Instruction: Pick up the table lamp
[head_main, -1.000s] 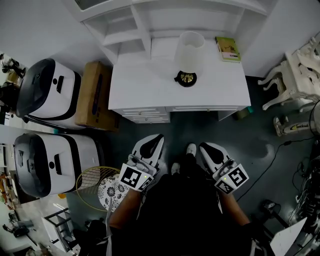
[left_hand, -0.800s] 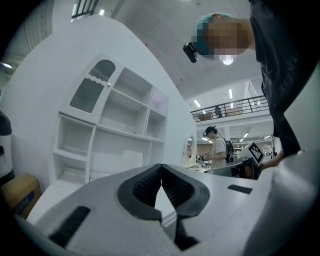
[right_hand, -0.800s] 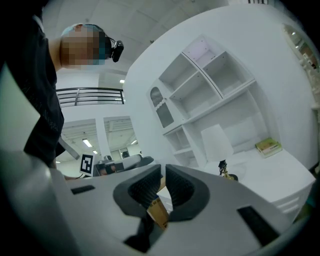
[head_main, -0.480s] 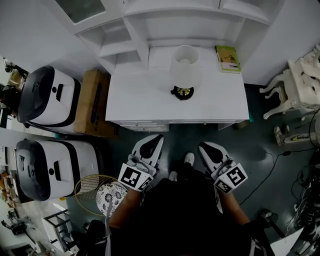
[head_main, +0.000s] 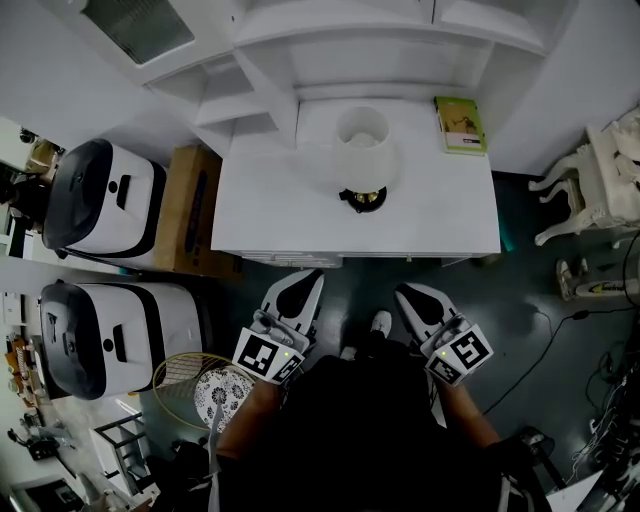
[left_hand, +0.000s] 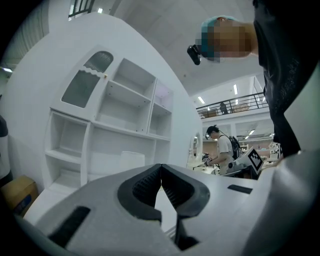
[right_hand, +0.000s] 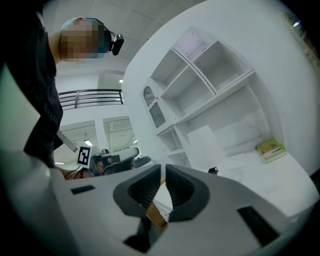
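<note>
Short of the white worktop (head_main: 280, 205), the left hand-held gripper (head_main: 310, 278) is hanging with jaws closed and the right hand-held gripper (head_main: 406, 293) nearly closed, both empty; the table lamp (head_main: 362, 150) is standing mid-worktop, well apart; opening wide before gripping below its shade is looking wisest.

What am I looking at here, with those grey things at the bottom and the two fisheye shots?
There is no robot: a person holds a clamp tool in each hand, the left gripper and the right gripper. The top-down picture comes from a camera on the person's head. Each fisheye picture comes from a camera riding on one tool, looking along its fingers. On the white desk stands a table lamp, with a green book at the back right. Both grippers are short of the desk, closed on nothing.
</note>
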